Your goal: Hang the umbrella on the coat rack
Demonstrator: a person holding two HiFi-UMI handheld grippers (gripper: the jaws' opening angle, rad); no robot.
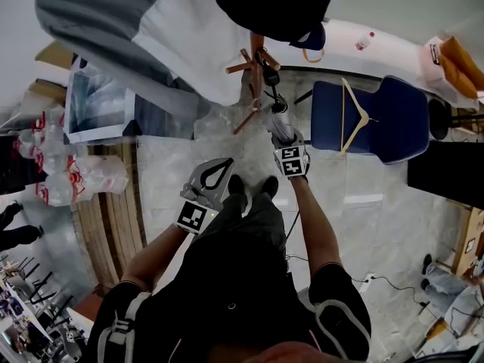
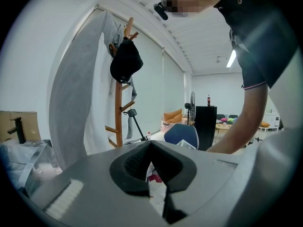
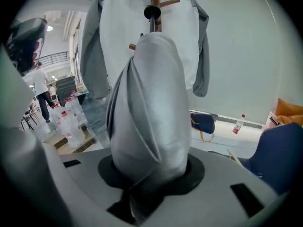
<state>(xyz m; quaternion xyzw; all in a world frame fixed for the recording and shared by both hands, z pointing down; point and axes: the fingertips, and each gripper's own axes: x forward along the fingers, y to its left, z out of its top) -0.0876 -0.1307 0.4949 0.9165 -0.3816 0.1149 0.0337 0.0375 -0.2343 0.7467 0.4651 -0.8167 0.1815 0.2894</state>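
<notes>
Right arm stretched ahead toward the upper centre, the right gripper (image 1: 281,127) pinching one folded grey umbrella (image 3: 151,117), whose black end sits close by the one wooden coat rack (image 1: 255,55). Left arm bent, the left gripper (image 2: 151,148) pressed together and empty, lower left of the other. One jacket (image 1: 113,21) and one black cap (image 2: 125,63) hang on the rack. The pale floor (image 1: 166,165) lies open before it, with one blue chair (image 1: 393,119) near at right and bottles (image 1: 68,172) at left.

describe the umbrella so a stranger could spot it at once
Find the wooden coat rack draped with a grey-and-white jacket. Just before it, the right tongs grip the umbrella: a folded silver bundle tipped with a black knob, the only thing held, not hung.
</notes>
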